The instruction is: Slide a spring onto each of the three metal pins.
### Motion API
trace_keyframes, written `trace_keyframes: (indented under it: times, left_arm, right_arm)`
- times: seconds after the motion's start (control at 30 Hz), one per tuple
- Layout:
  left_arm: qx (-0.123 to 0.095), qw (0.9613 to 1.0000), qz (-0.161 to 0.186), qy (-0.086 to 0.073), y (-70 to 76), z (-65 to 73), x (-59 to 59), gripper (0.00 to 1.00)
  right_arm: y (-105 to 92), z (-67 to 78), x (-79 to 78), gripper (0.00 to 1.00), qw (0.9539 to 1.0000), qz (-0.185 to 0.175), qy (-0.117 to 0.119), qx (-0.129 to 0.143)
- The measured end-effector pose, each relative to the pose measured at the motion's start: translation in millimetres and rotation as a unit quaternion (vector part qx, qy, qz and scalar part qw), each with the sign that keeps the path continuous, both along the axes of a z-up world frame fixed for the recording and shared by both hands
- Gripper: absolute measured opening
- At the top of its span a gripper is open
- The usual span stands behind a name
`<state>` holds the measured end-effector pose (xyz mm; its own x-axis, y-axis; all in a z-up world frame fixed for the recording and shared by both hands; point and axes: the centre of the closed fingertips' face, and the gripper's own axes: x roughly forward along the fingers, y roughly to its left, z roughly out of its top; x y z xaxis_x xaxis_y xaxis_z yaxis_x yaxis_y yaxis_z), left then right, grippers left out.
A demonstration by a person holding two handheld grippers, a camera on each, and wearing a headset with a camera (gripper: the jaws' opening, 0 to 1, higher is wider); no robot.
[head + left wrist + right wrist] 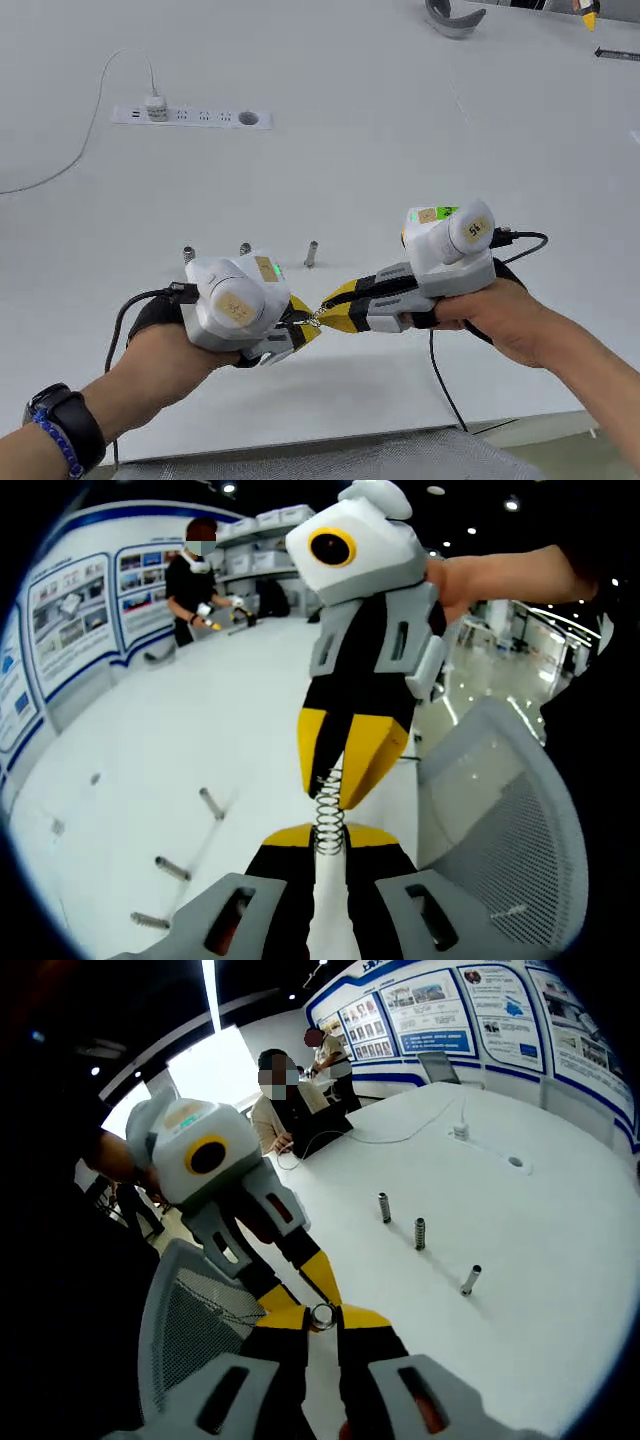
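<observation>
Pinching one spring (328,815), left gripper (328,840), right gripper (322,1314), sticker (474,232) illegible

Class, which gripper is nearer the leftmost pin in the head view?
Left. The left gripper sits just nearside of the leftmost pin; the right gripper lies farther to its right.

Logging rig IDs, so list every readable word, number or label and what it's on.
"54", or near it, handwritten: round sticker on the right gripper.
Tan stickers on the left gripper: blurred, unreadable.
Wall posters: too small to read.
</observation>
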<state>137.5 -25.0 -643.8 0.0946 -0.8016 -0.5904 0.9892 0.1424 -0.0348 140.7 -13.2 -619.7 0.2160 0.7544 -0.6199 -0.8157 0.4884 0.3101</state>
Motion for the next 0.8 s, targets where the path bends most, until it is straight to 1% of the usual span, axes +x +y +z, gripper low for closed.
trace_keyframes:
  times: [0.2, 0.43, 0.5, 0.57, 0.8]
  left_arm:
    - [-0.004, 1.0, -0.005, -0.002, -0.6, 1.8, -0.8, 0.1]
    - [-0.005, 0.9999, -0.015, -0.004, -2.7, 3.1, -5.2, 0.1]
    - [0.002, 0.9998, -0.02, -0.009, -1.1, 1.0, -6.0, 0.1]
    - [0.003, 0.9997, -0.023, -0.008, -0.4, 0.4, -7.4, 0.1]
    - [0.005, 0.9993, -0.036, -0.011, 0.4, 0.0, -9.7, 0.1]
  right_arm:
    - [1.9, -2.0, -2.7, 0.12, 0.9991, 0.032, -0.009, -0.025]
    - [6.7, -8.7, -7.1, 0.13, 0.997, 0.065, -0.004, -0.042]
    - [6.8, -11.2, -7.8, 0.13, 0.9965, 0.07, -0.002, -0.046]
    - [7.0, -11.8, -9.4, 0.13, 0.9962, 0.074, 0.002, -0.046]
    - [5.7, -14.2, -12.6, 0.13, 0.995, 0.087, 0.013, -0.048]
